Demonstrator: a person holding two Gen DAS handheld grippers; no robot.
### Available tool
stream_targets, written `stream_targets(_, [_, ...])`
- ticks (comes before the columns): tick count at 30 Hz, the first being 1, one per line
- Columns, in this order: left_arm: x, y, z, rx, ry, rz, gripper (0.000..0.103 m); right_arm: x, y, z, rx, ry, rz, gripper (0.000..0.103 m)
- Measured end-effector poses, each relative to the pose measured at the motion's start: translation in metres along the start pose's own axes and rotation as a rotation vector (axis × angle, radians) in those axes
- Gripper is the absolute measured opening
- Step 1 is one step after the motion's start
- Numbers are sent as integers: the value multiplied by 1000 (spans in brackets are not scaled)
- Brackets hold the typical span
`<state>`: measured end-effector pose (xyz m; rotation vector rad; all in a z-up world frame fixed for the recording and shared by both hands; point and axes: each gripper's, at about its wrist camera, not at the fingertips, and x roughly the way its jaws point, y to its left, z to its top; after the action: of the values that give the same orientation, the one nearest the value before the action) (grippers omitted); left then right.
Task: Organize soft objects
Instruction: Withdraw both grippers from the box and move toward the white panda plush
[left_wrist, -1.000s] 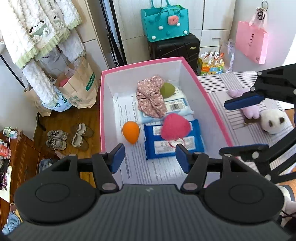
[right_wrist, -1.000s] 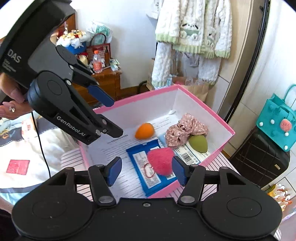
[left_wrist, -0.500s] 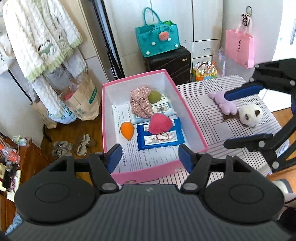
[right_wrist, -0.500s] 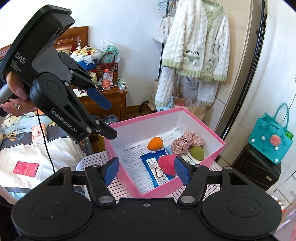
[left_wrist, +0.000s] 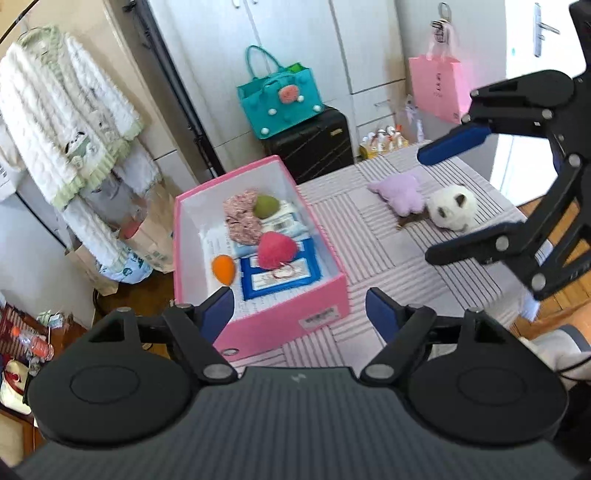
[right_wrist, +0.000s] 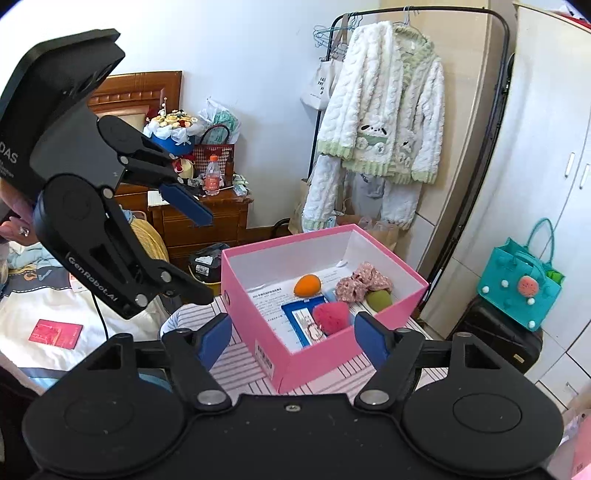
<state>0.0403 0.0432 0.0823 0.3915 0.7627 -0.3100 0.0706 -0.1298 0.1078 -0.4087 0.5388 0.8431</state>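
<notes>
A pink box (left_wrist: 284, 319) (right_wrist: 325, 356) stands on the striped table (left_wrist: 391, 266). Inside lie an orange sponge (left_wrist: 223, 269) (right_wrist: 307, 285), a red puff (left_wrist: 276, 249) (right_wrist: 330, 317), a green sponge (left_wrist: 266, 206) (right_wrist: 378, 300), a floral scrunchie (left_wrist: 242, 218) (right_wrist: 364, 281) and blue wipe packs (left_wrist: 280, 277). A purple plush (left_wrist: 400, 192) and a white panda plush (left_wrist: 452, 206) lie on the table to the right. My left gripper (left_wrist: 300, 314) (right_wrist: 199, 254) hangs above the box's near edge, jaws opening, nothing between them. My right gripper (right_wrist: 291, 341) (left_wrist: 441, 203) is also opening and empty.
A white cardigan (right_wrist: 380, 122) hangs on a rack behind the box. A teal bag (left_wrist: 279, 98) sits on a black suitcase (left_wrist: 314, 146), and a pink bag (left_wrist: 439, 88) hangs at the right. A wooden cabinet (right_wrist: 199, 221) and a bed (right_wrist: 48, 314) stand left.
Both grippers have pulled back and up from over the box, so the box looks smaller and farther. Their jaws have spread wider.
</notes>
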Motion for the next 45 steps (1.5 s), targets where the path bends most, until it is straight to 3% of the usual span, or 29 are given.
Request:
stream_targets(10, [-5,-47,-22,52,-53,-67,91,-35,3,-46,70,-29,-1,86])
stream_targets(18, [10,-75,-37,45,-130,-136,93,-50,0,-93,160,-50,-37,90])
stream_targets(24, [34,-80,-42,-15,-166,-186,96,-41,-13,-134,246,-42,-98,91])
stream_targets(29, [67,-82,-50,-85,-154,-182,96,-30,-26,-166,297,-46,-141,91])
stream_targets(35, [98,-89,-37,-147,-218,-260,96,-22,-41,-201,338,-180,-186,91])
stream_targets(40, [123,-110,-14,-142,-269,-371,96,-16,-59,-217,363,-275,-308,91])
stream_targets(45, [147,-125,6,-186,-335,-442,96,-3,-84,-230,440,-234,-462,91])
